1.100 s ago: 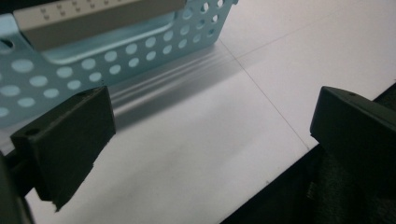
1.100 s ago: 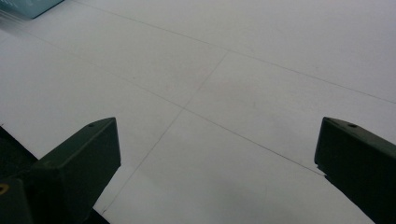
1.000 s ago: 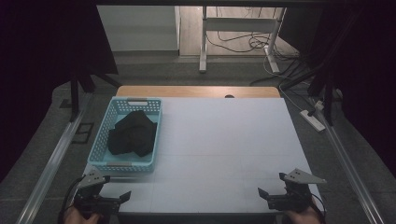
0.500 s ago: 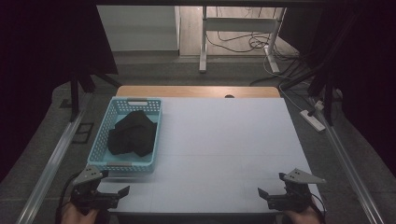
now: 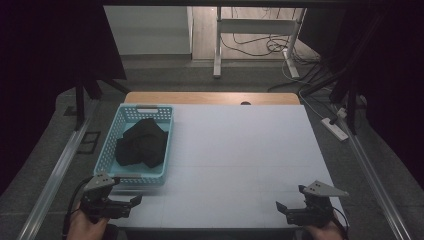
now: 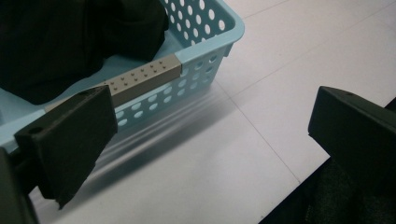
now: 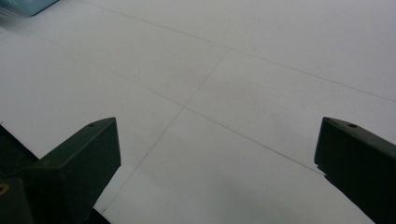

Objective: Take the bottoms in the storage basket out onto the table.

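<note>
White desk (image 5: 240, 150) bare at centre. Blue basket (image 5: 131, 172) at left side, black cloth (image 5: 142, 145) piled inside. Left tongs (image 5: 131, 202) just beside basket's near corner, wide open, empty (right tongs (image 5: 282, 209) likewise, far right edge).

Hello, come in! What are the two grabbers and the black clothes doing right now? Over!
Left gripper open, near basket. Right gripper open over bare table. Black clothes heaped in basket, untouched. Nothing in the way.

A fixed high view looks forward and down on the white surface (image 5: 240, 150); the left gripper view, close and low, shares its pale-blue perforated plastic basket (image 6: 205, 56).
</note>
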The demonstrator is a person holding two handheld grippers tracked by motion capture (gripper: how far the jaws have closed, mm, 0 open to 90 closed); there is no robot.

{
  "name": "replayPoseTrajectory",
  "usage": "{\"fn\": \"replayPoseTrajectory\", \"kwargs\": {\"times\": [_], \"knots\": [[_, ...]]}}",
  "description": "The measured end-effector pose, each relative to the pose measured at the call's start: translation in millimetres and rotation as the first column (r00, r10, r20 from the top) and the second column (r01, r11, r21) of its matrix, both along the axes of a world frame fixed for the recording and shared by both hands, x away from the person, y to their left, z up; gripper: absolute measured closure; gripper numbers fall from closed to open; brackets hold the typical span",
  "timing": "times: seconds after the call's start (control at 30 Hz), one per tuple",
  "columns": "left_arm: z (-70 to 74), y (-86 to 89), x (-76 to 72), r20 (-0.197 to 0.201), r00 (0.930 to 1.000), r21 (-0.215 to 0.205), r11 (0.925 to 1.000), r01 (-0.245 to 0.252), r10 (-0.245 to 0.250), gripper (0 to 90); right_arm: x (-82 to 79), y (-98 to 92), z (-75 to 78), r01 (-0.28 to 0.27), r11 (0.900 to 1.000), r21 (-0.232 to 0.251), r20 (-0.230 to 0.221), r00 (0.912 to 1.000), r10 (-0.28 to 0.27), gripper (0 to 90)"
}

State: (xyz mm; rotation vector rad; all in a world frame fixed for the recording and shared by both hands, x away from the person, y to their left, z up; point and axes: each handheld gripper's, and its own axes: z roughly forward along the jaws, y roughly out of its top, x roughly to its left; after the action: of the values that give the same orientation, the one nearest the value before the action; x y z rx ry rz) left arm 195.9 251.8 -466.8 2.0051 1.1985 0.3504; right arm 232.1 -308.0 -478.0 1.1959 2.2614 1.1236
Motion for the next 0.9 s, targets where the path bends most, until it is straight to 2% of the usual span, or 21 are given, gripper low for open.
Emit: {"fn": "replayPoseTrajectory", "kwargs": {"times": [0.43, 0.9], "knots": [[9.0, -2.8, 18.5, 0.017, 0.9998, 0.023, 0.9997, 0.006, -0.006, 0.8, 0.0, 0.0, 0.0, 0.000, 1.000, 0.000, 0.000, 1.0000, 0.000, 1.1], [18.3, -7.0, 49.9, 0.013, 0.9999, 0.063, 0.9980, 0.003, -0.004, 0.4, 0.2, -0.2, -0.1, 0.001, 1.000, 0.000, -0.001, 1.0000, -0.001, 1.1]]}}
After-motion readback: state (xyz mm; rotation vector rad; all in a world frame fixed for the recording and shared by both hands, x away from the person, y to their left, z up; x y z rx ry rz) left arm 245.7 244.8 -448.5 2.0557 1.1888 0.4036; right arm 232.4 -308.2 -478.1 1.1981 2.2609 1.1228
